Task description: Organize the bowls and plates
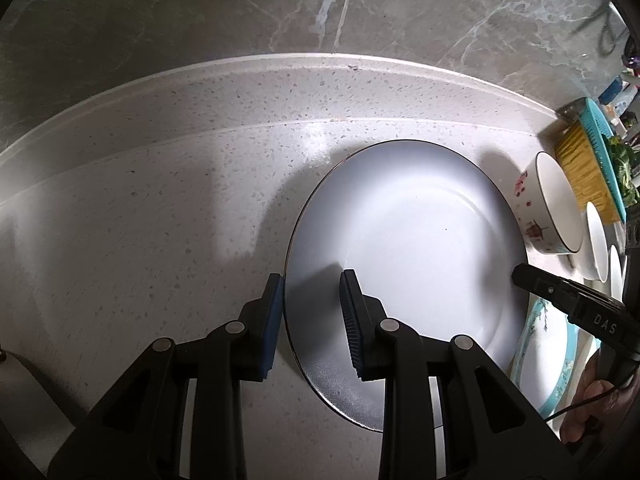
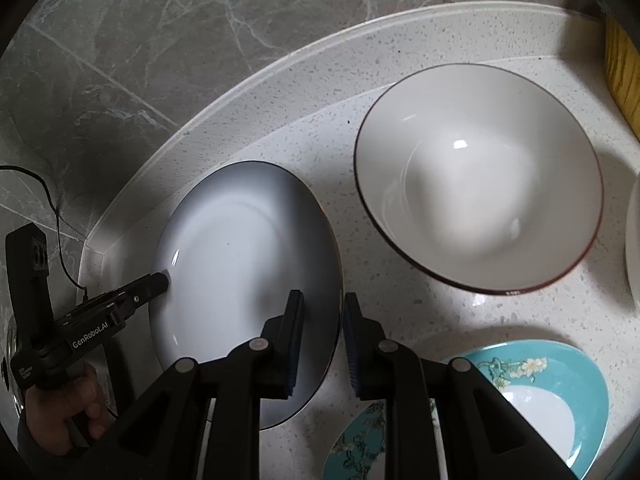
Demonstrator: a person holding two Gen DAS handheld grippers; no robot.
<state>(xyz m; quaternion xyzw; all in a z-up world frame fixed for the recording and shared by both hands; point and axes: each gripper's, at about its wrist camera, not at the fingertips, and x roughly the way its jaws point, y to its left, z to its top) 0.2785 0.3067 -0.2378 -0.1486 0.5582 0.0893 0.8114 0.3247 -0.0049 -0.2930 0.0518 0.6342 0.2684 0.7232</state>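
Note:
A white plate with a thin dark rim lies on the speckled counter; it also shows in the right wrist view. My left gripper is open, its fingers straddling the plate's left rim, one pad over the counter and one over the plate. My right gripper is open and straddles the plate's right rim. Neither pad visibly presses the plate. The right gripper's finger shows at the plate's far side in the left view. A white bowl with a dark rim stands right of the plate.
A floral bowl and more white bowls stand at the right. Teal floral plates lie near the front right. A teal basket with greens and a yellow brush sit behind. The marble wall backs the counter.

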